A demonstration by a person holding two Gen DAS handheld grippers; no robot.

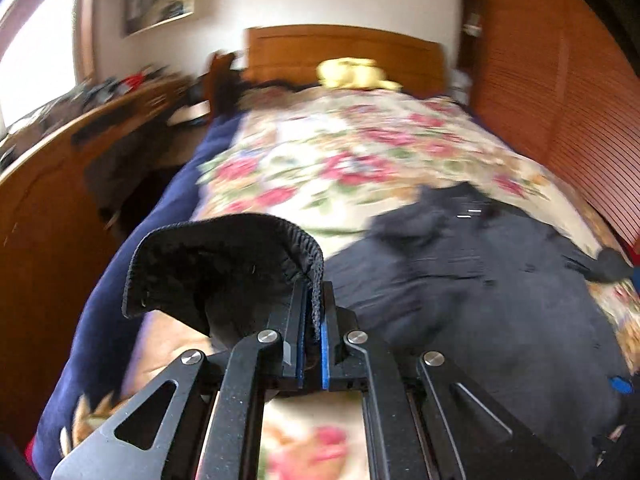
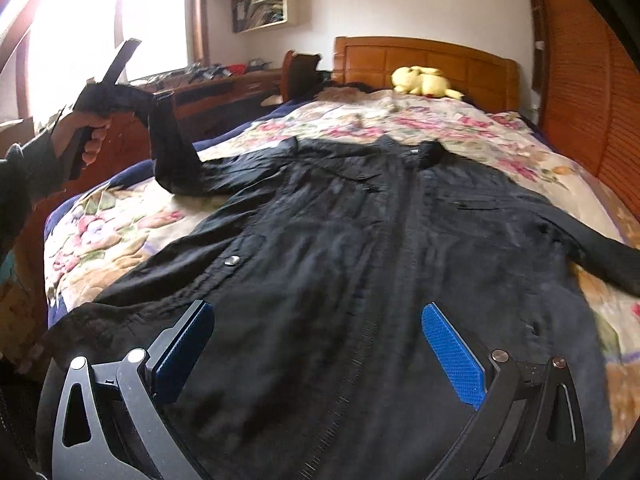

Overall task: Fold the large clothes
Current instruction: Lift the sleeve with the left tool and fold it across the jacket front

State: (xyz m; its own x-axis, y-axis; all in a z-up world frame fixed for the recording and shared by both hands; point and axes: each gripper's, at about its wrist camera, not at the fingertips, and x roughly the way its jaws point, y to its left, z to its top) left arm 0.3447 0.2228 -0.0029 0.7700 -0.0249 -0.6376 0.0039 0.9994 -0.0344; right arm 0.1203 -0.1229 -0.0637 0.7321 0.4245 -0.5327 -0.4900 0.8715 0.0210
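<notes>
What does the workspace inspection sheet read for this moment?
Surface: bed with floral quilt.
Job's things: black coat spread front-up; one sleeve lifted off the quilt, its cuff pinched.
Clutter: yellow plush near the headboard.
Grippers: left tool shut on cuff; right tool open above the coat's hem.
Cables: nothing seen.
Surroundings: cluttered wooden desk, bright window, wall shelves, slatted wardrobe.

Jacket's (image 2: pixel 340 260) hem behind right gripper (image 2: pixel 316 356); desk clutter (image 1: pixel 112 84) blurred.
</notes>
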